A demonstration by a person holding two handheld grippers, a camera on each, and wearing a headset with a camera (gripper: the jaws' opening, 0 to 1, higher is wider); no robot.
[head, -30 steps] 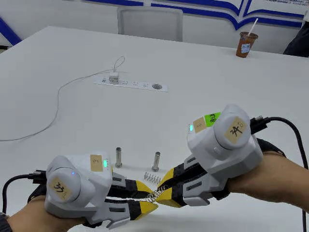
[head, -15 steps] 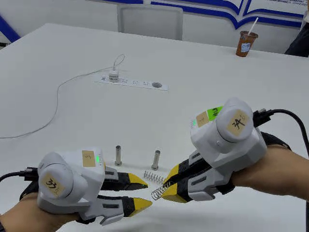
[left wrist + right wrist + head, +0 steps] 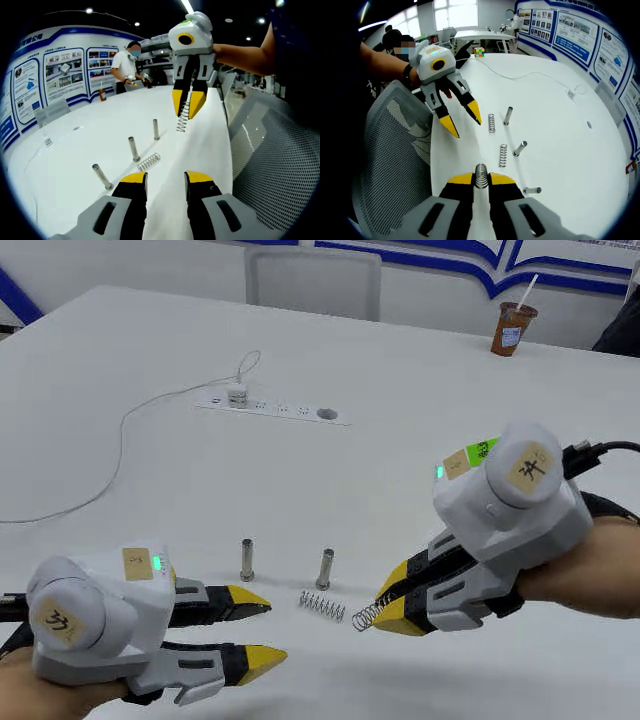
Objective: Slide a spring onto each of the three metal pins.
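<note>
Over the desk (image 3: 400, 440), the left gripper (image 3: 272, 630) holds its fingers (image 3: 245, 597) apart; the right gripper (image 3: 385, 612) tilts down, pinching a spring (image 3: 365, 617).

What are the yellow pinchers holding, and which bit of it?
The right gripper pinches a spring by one end; the rest sticks out past the tips. The left gripper is open and holds nothing.

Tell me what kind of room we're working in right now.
Probably a company showroom or meeting room, not a workshop: a large white table with a power strip, blue-trimmed poster boards along the wall, and a mesh office chair beside the table.
</note>
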